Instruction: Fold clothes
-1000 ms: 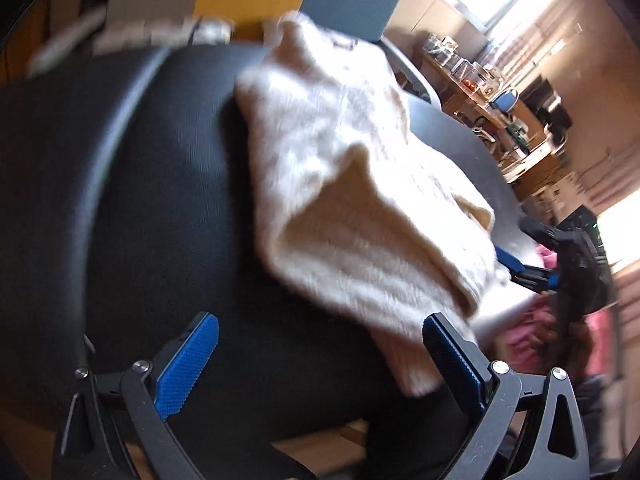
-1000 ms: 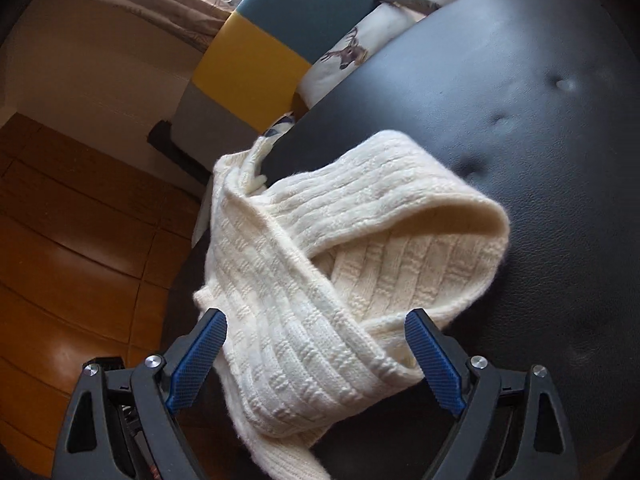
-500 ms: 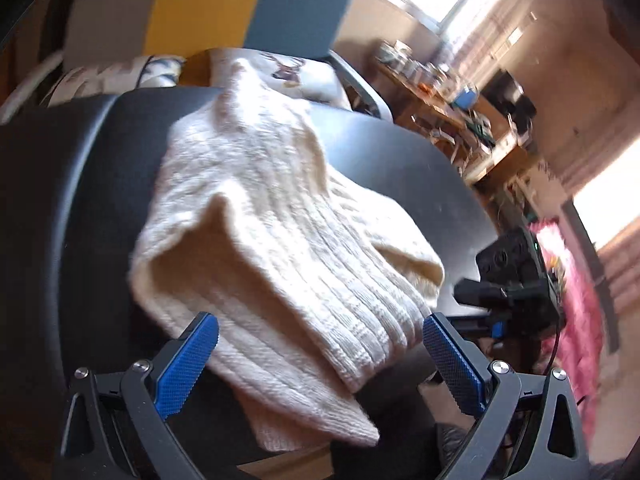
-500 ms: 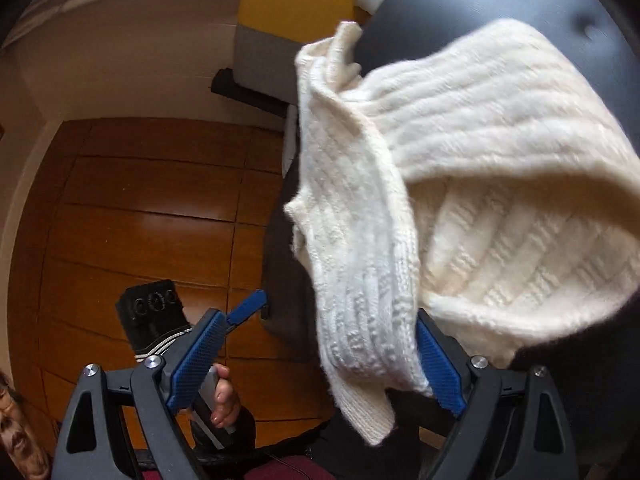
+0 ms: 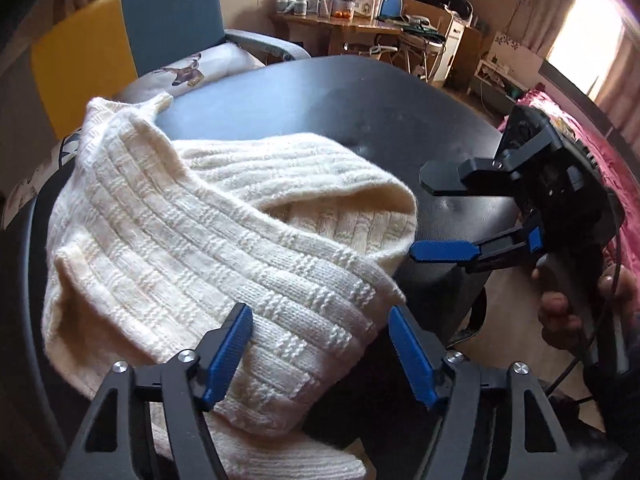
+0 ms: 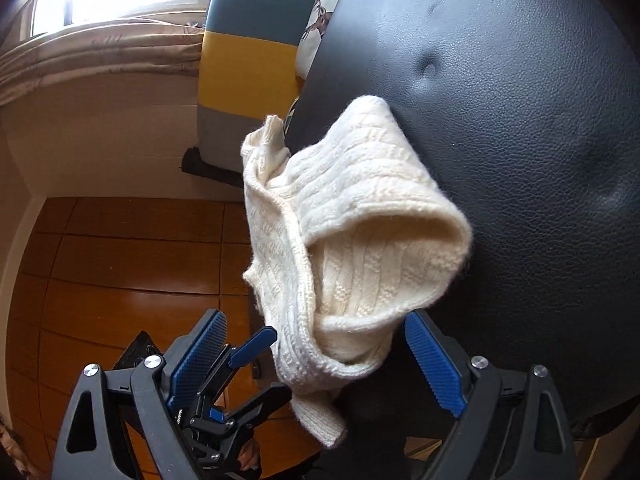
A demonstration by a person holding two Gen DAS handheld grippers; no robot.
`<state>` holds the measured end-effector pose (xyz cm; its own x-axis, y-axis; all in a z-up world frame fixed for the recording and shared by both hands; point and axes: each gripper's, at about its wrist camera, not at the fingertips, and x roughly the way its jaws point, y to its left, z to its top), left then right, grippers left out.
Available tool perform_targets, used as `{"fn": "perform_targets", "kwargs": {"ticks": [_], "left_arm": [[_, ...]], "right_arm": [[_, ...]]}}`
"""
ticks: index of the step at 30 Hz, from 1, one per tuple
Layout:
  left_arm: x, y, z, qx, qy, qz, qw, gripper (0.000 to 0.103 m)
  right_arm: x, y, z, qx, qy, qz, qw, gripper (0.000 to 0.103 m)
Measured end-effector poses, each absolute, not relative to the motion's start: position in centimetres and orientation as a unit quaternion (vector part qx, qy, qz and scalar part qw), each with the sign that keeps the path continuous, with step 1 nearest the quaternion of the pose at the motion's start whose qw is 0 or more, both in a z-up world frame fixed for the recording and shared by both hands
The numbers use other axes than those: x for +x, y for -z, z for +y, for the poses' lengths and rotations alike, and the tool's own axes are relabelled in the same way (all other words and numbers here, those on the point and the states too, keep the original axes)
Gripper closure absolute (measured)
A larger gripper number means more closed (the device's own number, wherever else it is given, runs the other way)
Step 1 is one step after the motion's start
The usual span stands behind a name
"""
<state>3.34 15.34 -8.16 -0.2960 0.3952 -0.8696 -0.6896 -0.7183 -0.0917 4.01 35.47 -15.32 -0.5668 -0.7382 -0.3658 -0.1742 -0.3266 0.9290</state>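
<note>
A cream knitted garment lies bunched and partly folded on a black leather ottoman, one end hanging over the near edge. It also shows in the right wrist view on the ottoman. My left gripper is open, its blue pads either side of the garment's near edge without closing on it. My right gripper is open just in front of the hanging end. The right gripper also shows in the left wrist view, open beside the garment's right fold. The left gripper shows in the right wrist view, low left.
A blue, yellow and grey chair with a deer-print cushion stands behind the ottoman. A cluttered wooden desk is at the back. A wooden floor lies to the left. Pink bedding is at right.
Both grippers have swung round and pulled back from the garment. My left gripper's jaws have narrowed. The garment now lies lower on the ottoman, with the right gripper beside its fold.
</note>
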Motion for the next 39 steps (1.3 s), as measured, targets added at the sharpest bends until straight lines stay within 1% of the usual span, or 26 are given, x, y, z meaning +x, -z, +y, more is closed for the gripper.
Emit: {"fn": "perform_targets", "kwargs": {"ticks": [7,8,10,11,12,13,15,17,18,21,24,25,27,29,30,32,36,38,39], "left_arm": [[3.6,9.3,14.7,-0.471,-0.788,0.190,0.348,0.032],[3.6,9.4,14.6,-0.469,-0.788,0.191,0.350,0.033],[3.4,9.5,14.2,-0.466,-0.791,0.186,0.350,0.040],[3.3,9.5,13.9,-0.465,-0.793,0.180,0.350,0.046],[3.1,9.4,13.7,-0.465,-0.796,0.172,0.349,0.055],[3.0,9.3,13.4,-0.465,-0.797,0.161,0.349,0.060],[2.5,9.1,12.7,-0.468,-0.800,0.137,0.350,0.076],[2.1,8.9,12.0,-0.472,-0.802,0.110,0.349,0.084],[2.0,8.7,11.5,-0.472,-0.804,0.092,0.350,0.086],[1.6,8.2,10.3,-0.473,-0.804,0.050,0.356,0.087],[1.5,8.3,9.4,-0.480,-0.803,0.027,0.354,0.087],[1.5,8.4,9.0,-0.483,-0.801,0.017,0.354,0.087],[1.3,8.0,7.8,-0.485,-0.797,-0.010,0.359,0.087],[1.1,7.7,6.7,-0.486,-0.794,-0.034,0.362,0.089],[1.0,7.9,6.3,-0.488,-0.795,-0.037,0.359,0.090],[0.7,8.2,5.6,-0.491,-0.795,-0.042,0.353,0.090],[0.1,8.9,4.1,-0.499,-0.795,-0.056,0.341,0.091],[-0.7,9.2,2.7,-0.511,-0.783,-0.101,0.340,0.092],[-1.0,9.0,1.9,-0.513,-0.776,-0.129,0.345,0.092]], "right_arm": [[3.7,15.6,34.3,0.441,0.704,-0.521,0.196,0.009],[3.8,15.5,34.2,0.443,0.706,-0.517,0.195,0.009],[3.9,15.4,34.1,0.446,0.710,-0.509,0.192,0.009],[3.9,15.4,34.0,0.448,0.712,-0.505,0.191,0.009],[3.8,15.3,33.8,0.450,0.714,-0.501,0.189,0.009],[3.9,15.2,33.8,0.449,0.718,-0.499,0.186,0.009],[4.0,14.4,33.7,0.436,0.735,-0.489,0.179,0.009],[4.0,13.0,33.5,0.413,0.759,-0.469,0.179,0.009],[4.0,12.1,33.3,0.400,0.773,-0.457,0.182,0.009],[3.0,10.0,32.3,0.373,0.804,-0.418,0.196,0.010],[0.9,9.9,30.8,0.407,0.810,-0.383,0.178,0.010],[0.2,10.5,30.4,0.429,0.807,-0.373,0.162,0.015],[-0.6,11.9,29.9,0.462,0.795,-0.368,0.137,0.018],[-1.2,13.4,29.9,0.497,0.784,-0.360,0.094,0.027],[-1.2,13.8,30.2,0.498,0.781,-0.367,0.089,0.031],[-1.3,14.3,30.8,0.492,0.776,-0.385,0.087,0.031],[-1.2,14.4,30.9,0.497,0.778,-0.374,0.089,0.032],[-0.8,14.4,31.0,0.497,0.781,-0.368,0.089,0.034],[-0.7,14.4,31.0,0.499,0.783,-0.362,0.086,0.037]]}}
